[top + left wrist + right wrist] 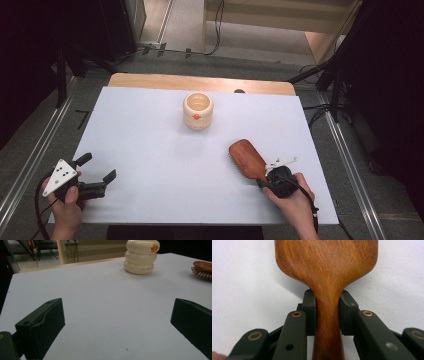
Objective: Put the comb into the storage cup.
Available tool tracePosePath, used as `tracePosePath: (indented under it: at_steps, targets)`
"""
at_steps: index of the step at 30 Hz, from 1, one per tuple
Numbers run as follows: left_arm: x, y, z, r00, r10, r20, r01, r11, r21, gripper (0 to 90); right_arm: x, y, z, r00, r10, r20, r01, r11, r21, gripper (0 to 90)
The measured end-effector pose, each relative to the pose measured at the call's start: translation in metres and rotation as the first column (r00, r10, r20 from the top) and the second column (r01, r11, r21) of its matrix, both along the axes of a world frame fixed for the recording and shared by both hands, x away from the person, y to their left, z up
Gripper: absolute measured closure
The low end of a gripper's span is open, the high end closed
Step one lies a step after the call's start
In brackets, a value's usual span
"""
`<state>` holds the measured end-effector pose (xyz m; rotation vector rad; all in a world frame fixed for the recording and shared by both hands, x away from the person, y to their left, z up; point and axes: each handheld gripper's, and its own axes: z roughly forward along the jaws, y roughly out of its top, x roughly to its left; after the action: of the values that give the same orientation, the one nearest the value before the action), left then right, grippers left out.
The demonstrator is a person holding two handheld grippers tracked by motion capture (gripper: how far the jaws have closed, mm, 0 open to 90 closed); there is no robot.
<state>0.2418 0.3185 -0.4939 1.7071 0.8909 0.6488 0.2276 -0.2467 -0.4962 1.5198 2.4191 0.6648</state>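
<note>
A wooden hairbrush [247, 158] lies bristles down at the right of the white table [165, 150], its handle pointing toward the person. My right gripper [263, 178] is shut on that handle; in the right gripper view both pads press the neck of the hairbrush [328, 312] from either side. A cream ribbed jar [198, 111] with an orange mark stands open-topped near the table's far middle. My left gripper [97, 175] rests at the front left corner, jaws wide apart with nothing between them; its view shows the jar [141, 257] far off and the brush's edge [203, 269].
The white sheet covers a wooden tabletop whose far edge [200, 82] shows bare. Metal rails run along both sides of the table on the grey floor. Dark stands and cables sit beyond the far corners.
</note>
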Motion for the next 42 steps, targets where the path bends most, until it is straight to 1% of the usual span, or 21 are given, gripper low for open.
tracePosePath:
  at_steps: [1, 3, 6, 13, 14, 17, 19, 20, 21, 22, 23, 25, 28, 29, 30, 33, 34, 37, 42]
  targets:
    - [0.000, 0.000, 0.000, 1.0000, 0.000, 0.000, 0.000, 1.0000, 0.000, 0.0, 0.000, 0.000, 0.000, 1.0000, 0.000, 0.000, 0.000, 1.000, 0.000, 69.9]
    - [0.000, 0.000, 0.000, 1.0000, 0.000, 0.000, 0.000, 1.0000, 0.000, 0.0, -0.001, -0.002, -0.001, 0.9998, 0.008, 0.018, -0.008, 1.000, 0.009, 69.9]
    - [0.000, 0.000, 0.000, 1.0000, 0.001, 0.000, -0.001, 1.0000, 0.000, 0.0, -0.002, -0.002, -0.001, 0.9992, 0.001, 0.039, -0.002, 1.000, 0.012, 69.9]
    - [0.000, -0.001, 0.000, 1.0000, 0.006, -0.002, -0.006, 1.0000, 0.002, 0.0, -0.002, -0.001, -0.001, 0.9982, 0.010, 0.059, -0.011, 1.000, 0.019, 69.8]
    - [0.000, -0.001, 0.000, 1.0000, 0.007, -0.002, -0.007, 1.0000, 0.004, 0.0, -0.002, 0.000, -0.001, 0.9977, 0.012, 0.067, -0.014, 1.000, 0.021, 69.8]
    - [0.000, -0.001, 0.000, 1.0000, 0.008, -0.003, -0.008, 1.0000, 0.006, 0.0, -0.002, 0.000, 0.001, 0.9957, 0.013, 0.091, -0.017, 0.999, 0.045, 69.8]
    - [0.000, -0.001, 0.000, 1.0000, 0.008, -0.004, -0.008, 1.0000, 0.006, 0.0, -0.003, 0.000, 0.003, 0.9936, 0.012, 0.112, -0.018, 0.999, 0.047, 69.8]
    - [0.000, -0.001, 0.000, 1.0000, 0.008, -0.004, -0.008, 1.0000, 0.006, 0.0, -0.003, 0.000, 0.003, 0.9936, 0.012, 0.112, -0.018, 0.999, 0.047, 69.8]
    - [0.000, -0.001, 0.000, 1.0000, 0.008, -0.004, -0.008, 1.0000, 0.005, 0.0, -0.003, 0.000, 0.005, 0.9917, 0.007, 0.128, -0.015, 0.998, 0.056, 69.8]
    - [0.000, -0.001, 0.000, 1.0000, 0.008, -0.004, -0.008, 1.0000, 0.005, 0.0, -0.003, 0.000, 0.005, 0.9917, 0.007, 0.128, -0.015, 0.998, 0.056, 69.8]
    - [0.000, -0.001, 0.000, 1.0000, 0.008, -0.004, -0.008, 1.0000, 0.005, 0.0, -0.004, 0.000, 0.007, 0.9885, 0.010, 0.151, -0.019, 0.998, 0.057, 69.8]
    - [0.000, -0.001, 0.000, 1.0000, 0.008, -0.004, -0.008, 1.0000, 0.005, 0.0, -0.004, 0.001, 0.008, 0.9877, 0.009, 0.156, -0.019, 0.998, 0.060, 69.8]
    - [0.000, -0.001, 0.000, 1.0000, 0.008, -0.003, -0.008, 0.9999, 0.006, 0.0, -0.005, 0.002, 0.012, 0.9813, 0.011, 0.192, -0.024, 0.998, 0.065, 69.8]
    - [0.000, -0.001, 0.000, 1.0000, 0.008, -0.003, -0.008, 0.9999, 0.006, 0.0, -0.005, 0.002, 0.012, 0.9813, 0.011, 0.192, -0.024, 0.998, 0.065, 69.8]
    - [0.000, -0.001, 0.000, 1.0000, 0.008, -0.003, -0.008, 0.9999, 0.007, 0.0, -0.005, 0.003, 0.013, 0.9784, 0.010, 0.206, -0.024, 0.997, 0.067, 69.8]
    - [0.000, -0.001, 0.000, 1.0000, 0.007, -0.002, -0.007, 1.0000, 0.006, 0.0, -0.005, 0.004, 0.014, 0.9771, 0.013, 0.213, -0.029, 0.997, 0.071, 69.8]
    - [0.000, -0.001, 0.000, 1.0000, 0.007, -0.002, -0.007, 0.9999, 0.007, 0.0, -0.005, 0.005, 0.015, 0.9737, 0.013, 0.228, -0.030, 0.997, 0.071, 69.8]
    - [0.000, -0.001, 0.000, 1.0000, 0.007, -0.002, -0.007, 1.0000, 0.007, 0.0, -0.006, 0.006, 0.016, 0.9714, 0.013, 0.237, -0.033, 0.996, 0.080, 69.8]
    - [0.000, -0.001, 0.000, 1.0000, 0.006, -0.002, -0.006, 1.0000, 0.007, 0.0, -0.007, 0.010, 0.021, 0.9584, 0.017, 0.285, -0.041, 0.996, 0.080, 69.8]
